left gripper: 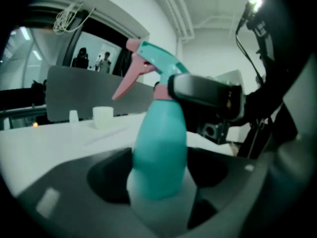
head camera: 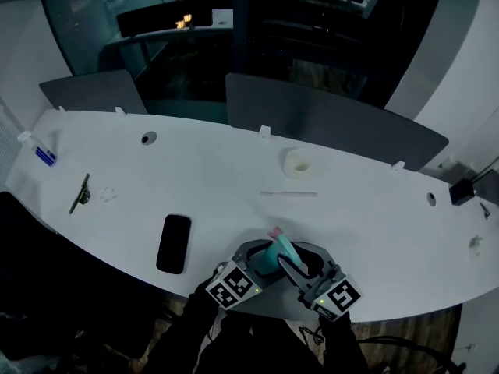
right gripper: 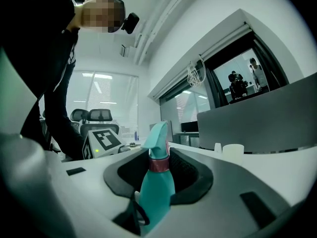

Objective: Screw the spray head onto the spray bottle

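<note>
Fingers (left gripper: pixel 106 181) of the left gripper (left gripper: pixel 158 192) are clamped on the lower body of the spray bottle (left gripper: pixel 161 152), their dark hollow pads set wide against its round sides. The bottle is smooth, matte teal plastic, swelling at the belly and narrowing to the neck. The spray head (left gripper: pixel 148 58) sits on top of it, teal as well, with a long pink trigger (left gripper: pixel 128 81) slanting down from the nozzle and a ribbed pink collar (right gripper: pixel 158 165) at the neck, down against the bottle's shoulder.

The right gripper (right gripper: pixel 156 182) comes in from the opposite side. Its fingers (right gripper: pixel 190 175) stand closer together than the left ones and are closed on the spray head at that pink collar; in the left gripper view one black finger lies straight across the neck.

In the head view the bottle is held between both grippers at the middle of the near edge of the desk (head camera: pixel 218 178); whether its base touches the desk I cannot tell.

Farther out on the white, curved, glossy top, a flat black phone (head camera: pixel 173 243) lies near the near edge, to the left of the grippers. A thin white stick (head camera: pixel 288 194) lies mid-desk, with a small round white cup (head camera: pixel 298 163) just beyond it. A slim black tool (head camera: pixel 79 193) lies toward the left end. Grey screens (head camera: pixel 327 119) stand along the far edge.
</note>
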Tool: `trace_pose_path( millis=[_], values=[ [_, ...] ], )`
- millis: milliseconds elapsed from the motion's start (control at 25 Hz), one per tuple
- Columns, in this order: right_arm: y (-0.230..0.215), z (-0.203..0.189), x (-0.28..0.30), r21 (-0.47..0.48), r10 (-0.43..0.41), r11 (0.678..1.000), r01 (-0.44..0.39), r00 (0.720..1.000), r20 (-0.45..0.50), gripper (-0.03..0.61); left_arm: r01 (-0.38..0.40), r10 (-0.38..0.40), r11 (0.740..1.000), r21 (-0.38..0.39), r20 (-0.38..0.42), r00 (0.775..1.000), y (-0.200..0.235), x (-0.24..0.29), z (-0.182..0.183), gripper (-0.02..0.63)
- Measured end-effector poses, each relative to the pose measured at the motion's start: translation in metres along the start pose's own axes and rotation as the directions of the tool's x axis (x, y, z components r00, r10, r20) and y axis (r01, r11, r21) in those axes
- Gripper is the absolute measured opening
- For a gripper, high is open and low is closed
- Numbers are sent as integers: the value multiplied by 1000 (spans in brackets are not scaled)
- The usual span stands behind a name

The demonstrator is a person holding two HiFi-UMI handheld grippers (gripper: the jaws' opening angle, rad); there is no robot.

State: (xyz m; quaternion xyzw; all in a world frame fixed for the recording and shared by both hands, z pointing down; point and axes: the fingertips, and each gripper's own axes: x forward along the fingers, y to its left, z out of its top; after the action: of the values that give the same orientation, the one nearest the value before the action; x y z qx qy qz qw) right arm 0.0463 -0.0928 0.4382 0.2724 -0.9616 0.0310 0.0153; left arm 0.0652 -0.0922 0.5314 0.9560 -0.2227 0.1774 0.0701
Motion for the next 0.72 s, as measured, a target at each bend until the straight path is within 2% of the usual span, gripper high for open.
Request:
trace_pose_path(
  millis=[40,80,120,160,240,280,320,360,400,480,520,560,600,640,680,720],
  values=[
    [0,0,-1,1,-2,1000,2,1000,0,132,-30,30,1000,-4,17,999,-1,0,1,350],
    [0,-1,-1,2,-4,1000,4,1000,1,132,-94,95,995,-20,41,995,0,-1,2,350],
    [1,0,-1,3,-4,1000,4,1000,2,132,-186,189,981,-51,63,980,1,-2,2,348],
    [2,0,-1,4,-3,1000,3,1000,5,132,-293,300,951,-93,72,951,2,-4,1,347],
    [4,0,0,4,-3,1000,3,1000,10,132,-485,498,858,-167,46,866,4,-7,-3,345],
    [4,0,1,4,-8,1000,8,1000,12,132,-540,552,823,-177,26,833,4,-7,-5,345],
    [4,0,1,5,-13,1000,13,1000,13,132,-558,568,813,-165,14,823,4,-6,-6,346],
    [4,0,0,7,-17,1000,17,1000,12,132,-541,548,830,-136,15,836,4,-5,-6,349],
    [5,-1,0,6,-17,1000,17,1000,8,132,-494,498,864,-96,28,867,3,-5,-6,354],
    [5,-2,0,-3,-5,1000,5,1000,-3,132,-317,318,948,-28,53,947,1,-4,-3,388],
    [4,-2,0,-8,4,1000,-4,1000,-5,132,-203,204,979,-17,49,978,0,-1,-2,386],
    [3,-1,0,-10,11,1000,-11,1000,-2,132,-98,99,995,-14,32,995,0,1,0,383],
    [2,0,1,-8,15,1000,-15,1000,0,132,-19,19,1000,-9,9,1000,0,3,2,365],
    [1,0,1,-4,14,1000,-14,1000,-1,132,25,-25,1000,0,-12,1000,-1,4,3,364],
    [1,0,0,-1,11,1000,-11,1000,-4,132,32,-32,999,6,-22,999,-1,4,4,361],
    [1,0,0,0,6,1000,-6,1000,-6,132,-2,2,1000,2,-15,1000,-1,3,5,359]
  ],
)
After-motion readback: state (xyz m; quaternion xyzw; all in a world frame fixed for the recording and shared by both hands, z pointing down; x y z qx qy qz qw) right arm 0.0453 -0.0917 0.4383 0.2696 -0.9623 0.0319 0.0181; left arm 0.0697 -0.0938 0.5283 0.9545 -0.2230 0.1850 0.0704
